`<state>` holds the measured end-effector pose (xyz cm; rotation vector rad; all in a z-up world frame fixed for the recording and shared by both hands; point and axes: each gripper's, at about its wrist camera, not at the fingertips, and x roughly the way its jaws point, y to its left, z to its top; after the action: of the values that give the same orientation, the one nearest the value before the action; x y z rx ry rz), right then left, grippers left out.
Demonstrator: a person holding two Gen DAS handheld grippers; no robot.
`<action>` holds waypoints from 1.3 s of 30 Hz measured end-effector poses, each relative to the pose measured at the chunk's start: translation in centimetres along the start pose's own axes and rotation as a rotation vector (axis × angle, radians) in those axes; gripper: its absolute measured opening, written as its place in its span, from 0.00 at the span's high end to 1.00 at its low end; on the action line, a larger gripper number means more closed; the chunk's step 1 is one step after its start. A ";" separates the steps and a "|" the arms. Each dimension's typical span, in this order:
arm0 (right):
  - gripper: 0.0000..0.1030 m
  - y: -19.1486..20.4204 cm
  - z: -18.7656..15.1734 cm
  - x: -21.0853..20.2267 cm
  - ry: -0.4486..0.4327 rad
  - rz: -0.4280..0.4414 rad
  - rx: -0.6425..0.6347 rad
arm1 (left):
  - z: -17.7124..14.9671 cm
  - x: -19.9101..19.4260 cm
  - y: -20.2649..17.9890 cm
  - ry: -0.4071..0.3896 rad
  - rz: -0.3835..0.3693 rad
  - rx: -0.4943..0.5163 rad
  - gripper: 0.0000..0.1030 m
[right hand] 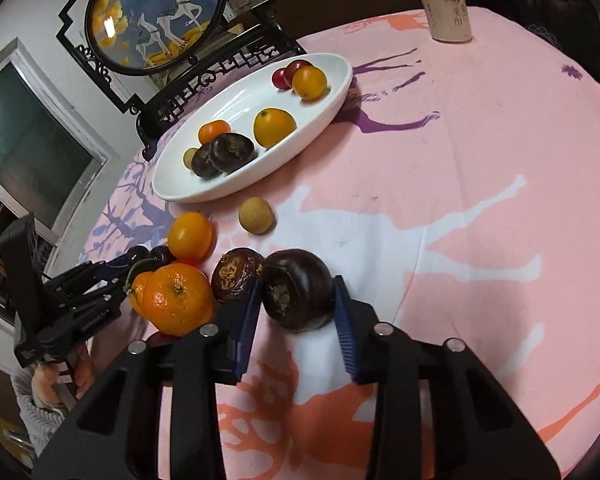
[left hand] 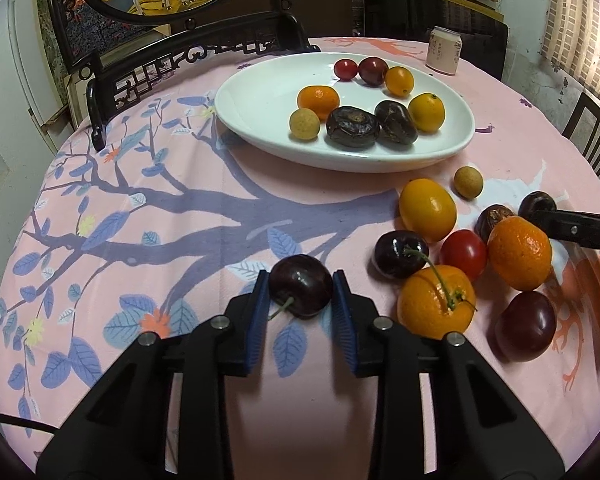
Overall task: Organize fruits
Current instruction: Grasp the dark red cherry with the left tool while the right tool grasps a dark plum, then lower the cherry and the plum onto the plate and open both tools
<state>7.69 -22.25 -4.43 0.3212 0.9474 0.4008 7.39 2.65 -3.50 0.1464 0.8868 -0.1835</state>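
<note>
Cherry (left hand: 300, 290) pinched in L jaws | water chestnut (right hand: 296, 295) pinched in R jaws

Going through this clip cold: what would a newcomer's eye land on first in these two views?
Probably the two blue-padded grippers, each closed around a dark fruit low in its own view: the left gripper on a glossy dark cherry, the right gripper on a dark brown water chestnut. Next comes the oval white plate farther back on the pink tree-print tablecloth, already holding fruit, with a loose cluster of oranges and cherries between plate and grippers.
</note>
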 end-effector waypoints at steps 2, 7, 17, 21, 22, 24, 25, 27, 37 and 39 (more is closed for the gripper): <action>0.78 0.0 0.1 -0.6 -0.028 0.005 -0.001 | 0.1 -0.3 0.1 -0.014 -0.002 -0.006 0.70; 0.78 -0.5 0.9 -2.0 -0.099 0.000 0.034 | 2.1 -2.2 1.1 -0.082 -0.001 -0.062 0.70; 0.78 2.0 8.3 -0.8 -0.153 -0.017 0.014 | 9.9 -0.2 0.5 -0.115 0.007 -0.071 0.70; 0.78 2.5 11.1 1.3 -0.173 -0.039 0.008 | 11.3 2.4 1.4 -0.090 0.018 -0.107 0.70; 0.78 2.7 11.6 1.9 -0.179 -0.048 -0.003 | 11.5 3.0 1.6 -0.082 0.017 -0.117 0.70; 0.78 3.2 12.5 2.9 -0.189 -0.065 -0.025 | 11.6 4.3 2.3 -0.062 0.012 -0.141 0.70; 0.78 3.3 12.7 3.3 -0.192 -0.070 -0.031 | 11.7 4.9 2.6 -0.055 0.011 -0.149 0.70; 0.78 3.5 13.4 4.5 -0.190 -0.069 -0.045 | 11.7 5.7 3.1 -0.051 0.013 -0.161 0.69; 0.78 4.1 13.1 7.8 -0.109 -0.013 -0.062 | 11.7 5.8 1.9 -0.080 0.043 -0.129 0.69; 0.77 4.1 13.1 7.9 -0.104 -0.014 -0.056 | 11.5 5.8 1.9 -0.091 0.062 -0.130 0.59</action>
<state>21.91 -16.11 -1.19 0.2815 0.8345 0.3931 20.10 1.60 -0.71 0.0442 0.7997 -0.0743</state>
